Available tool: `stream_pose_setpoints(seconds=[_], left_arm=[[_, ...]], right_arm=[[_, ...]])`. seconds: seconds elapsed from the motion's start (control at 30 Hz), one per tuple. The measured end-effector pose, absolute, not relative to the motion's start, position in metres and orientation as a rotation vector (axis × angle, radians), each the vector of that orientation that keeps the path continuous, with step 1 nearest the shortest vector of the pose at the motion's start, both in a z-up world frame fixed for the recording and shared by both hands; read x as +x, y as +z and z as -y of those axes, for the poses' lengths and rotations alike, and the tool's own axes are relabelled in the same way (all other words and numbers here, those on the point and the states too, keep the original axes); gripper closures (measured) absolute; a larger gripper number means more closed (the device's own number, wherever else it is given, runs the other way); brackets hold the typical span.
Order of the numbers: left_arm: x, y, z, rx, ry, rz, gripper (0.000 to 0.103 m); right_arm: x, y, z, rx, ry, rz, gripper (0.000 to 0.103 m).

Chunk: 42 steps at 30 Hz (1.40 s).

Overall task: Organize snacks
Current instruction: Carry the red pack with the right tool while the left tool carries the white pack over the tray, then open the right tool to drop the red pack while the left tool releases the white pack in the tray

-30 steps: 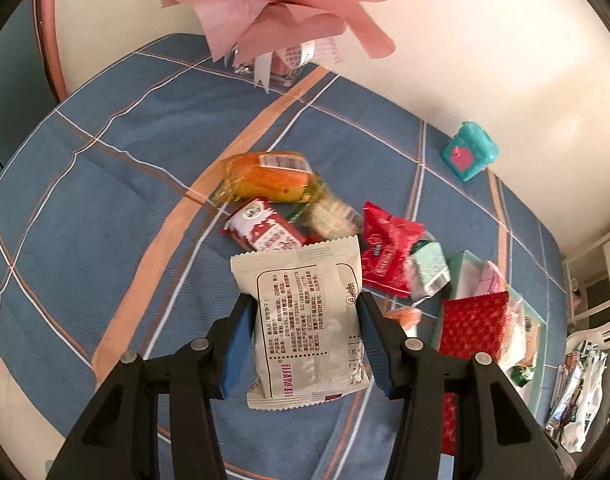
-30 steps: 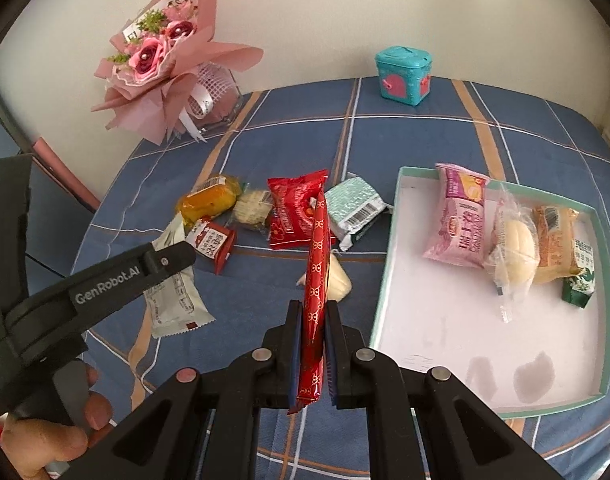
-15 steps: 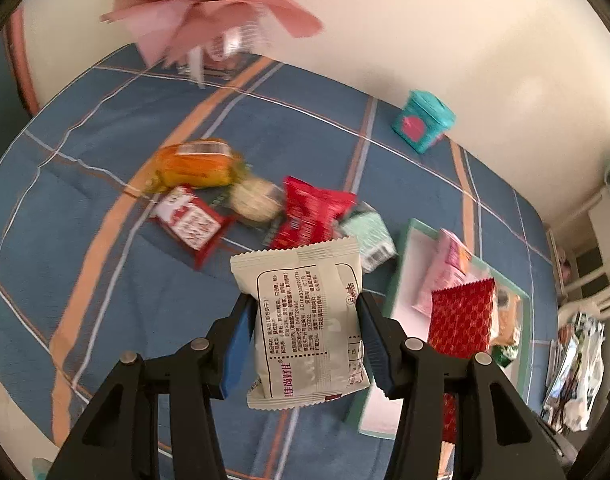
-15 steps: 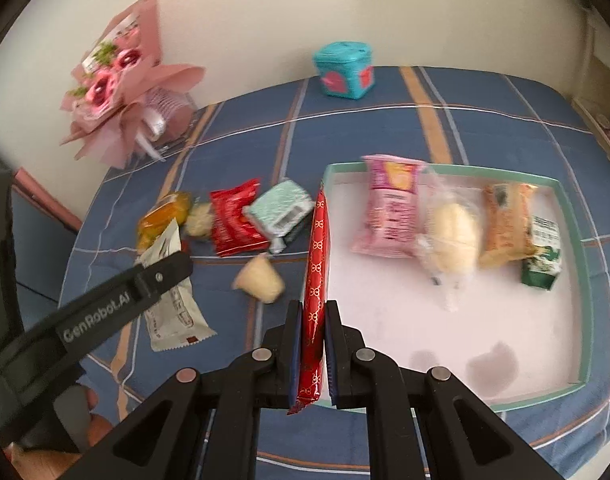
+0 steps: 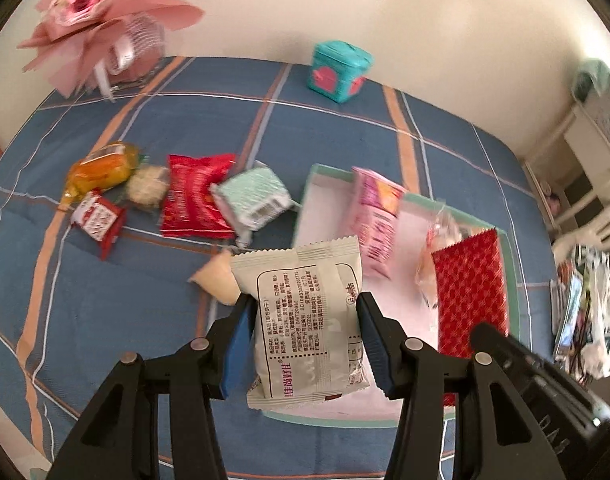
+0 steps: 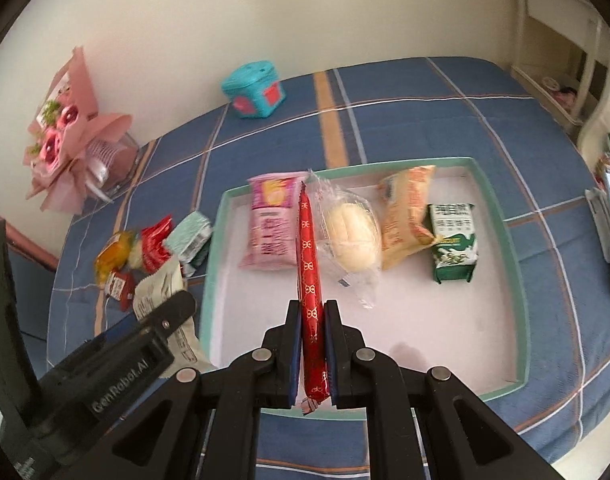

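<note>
Both hand-held grippers have swung across toward the tray since the earlier frames, so the tray now fills the middle of each view and the loose snacks sit off to the left.

The left hand-held gripper (image 5: 305, 334) clenches a pale grey snack packet (image 5: 307, 320) by its two sides, printed back facing the camera. The packet hangs above the near left corner of the tray (image 5: 305, 196), not resting on anything.

The right hand-held gripper (image 6: 311, 344) is clamped tight on a thin red snack bar (image 6: 310, 272), seen edge-on and pointing away from the camera. It is held above the tray (image 6: 501, 208), over the gap between a pink packet (image 6: 271, 224) and a clear-wrapped pale bun (image 6: 353, 236).

Further right inside the tray lie an orange packet (image 6: 405, 216) and a small green and white carton (image 6: 453, 240), which stands upright against the orange packet.

The tray is shallow, white inside with a mint green rim, and it sits on a blue checked cloth (image 6: 425, 112) with orange and white stripes.

Left of the tray on the cloth lie a mint green packet (image 5: 253, 196), a red packet (image 5: 195, 200), a pale round snack (image 5: 147, 190), an orange wrapped snack (image 5: 103, 168), a small red and white packet (image 5: 99, 220) and a cream wedge-shaped snack (image 5: 219, 280).

At the back near the wall stand a pink paper bouquet (image 5: 101, 16) and a teal box (image 5: 339, 70).
</note>
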<state>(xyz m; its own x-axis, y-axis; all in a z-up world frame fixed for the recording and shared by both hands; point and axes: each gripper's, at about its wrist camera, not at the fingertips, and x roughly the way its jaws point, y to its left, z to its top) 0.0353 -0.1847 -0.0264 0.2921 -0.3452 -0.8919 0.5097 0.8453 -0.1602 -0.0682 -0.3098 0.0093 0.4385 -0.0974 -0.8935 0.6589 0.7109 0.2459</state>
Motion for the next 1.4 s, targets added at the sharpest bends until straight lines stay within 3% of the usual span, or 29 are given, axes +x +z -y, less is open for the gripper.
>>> stream_pose_setpoints(seconds=[0.9,1.4], left_arm=[[0.025,-0.04,0.205,0.227,-0.597,-1.167,0.05],[0.026,-0.057,0.214,0.264,-0.594,-1.187,0.049]], right_arm=[[-0.109,0.04,0.338,0.701,-0.594,-0.856,0.092],[-0.095,-0.004,0.339,0.708,-0.613,-1.035,0.092]])
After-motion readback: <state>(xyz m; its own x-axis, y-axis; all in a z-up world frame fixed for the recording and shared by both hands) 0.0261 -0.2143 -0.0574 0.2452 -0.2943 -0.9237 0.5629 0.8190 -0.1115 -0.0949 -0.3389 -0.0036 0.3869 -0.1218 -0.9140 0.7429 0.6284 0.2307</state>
